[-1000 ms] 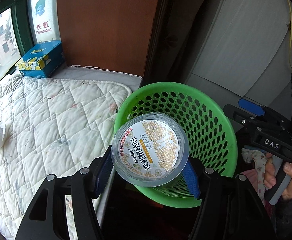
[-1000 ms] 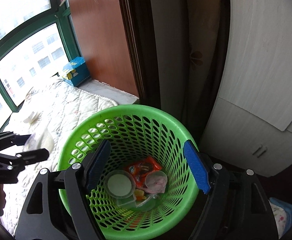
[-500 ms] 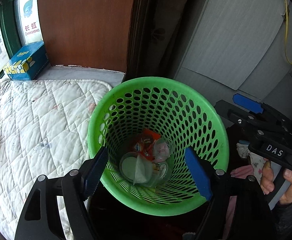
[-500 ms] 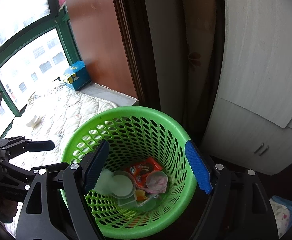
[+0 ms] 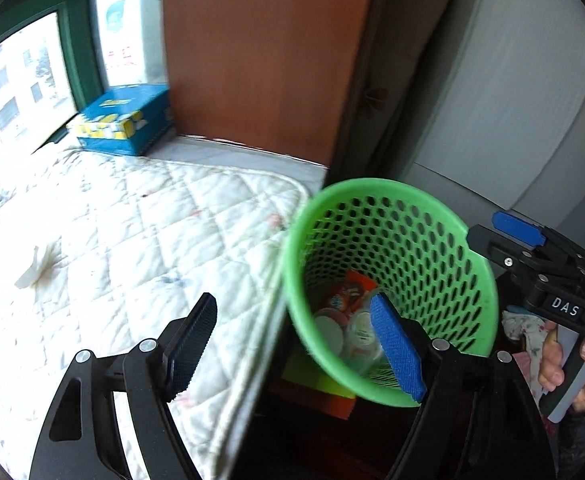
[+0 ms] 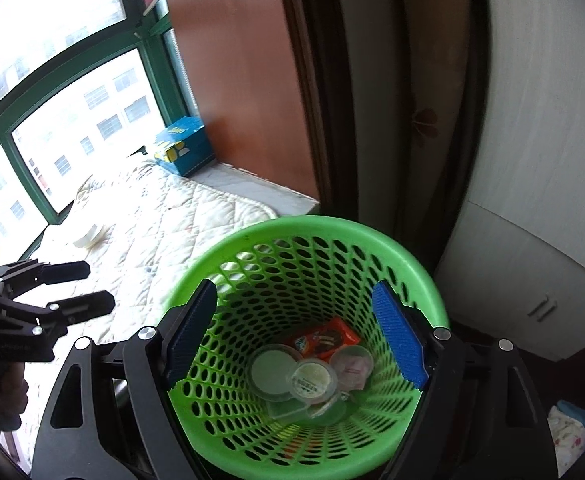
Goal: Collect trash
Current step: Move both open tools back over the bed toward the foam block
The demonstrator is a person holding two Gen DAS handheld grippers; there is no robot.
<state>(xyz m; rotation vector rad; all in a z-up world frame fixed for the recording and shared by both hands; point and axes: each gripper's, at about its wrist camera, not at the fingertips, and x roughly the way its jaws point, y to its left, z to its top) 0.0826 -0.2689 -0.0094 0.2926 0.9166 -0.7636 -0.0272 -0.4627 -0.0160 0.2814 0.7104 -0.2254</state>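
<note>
Right hand-held gripper point(image 5: 520, 240), marked "DAS", hangs beside green basket point(image 5: 432, 204).

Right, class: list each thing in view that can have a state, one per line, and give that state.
Left claw: open, nothing between its pads; jaws have just been opening.
Right claw: open, empty, over the basket.
Green basket: upright, trash at its bottom.
Round lidded cup: lying in the basket.
Orange wrapper: lying in the basket.
Crumpled tissue: lying on the quilt, not collected.
Blue box: closed.
</note>
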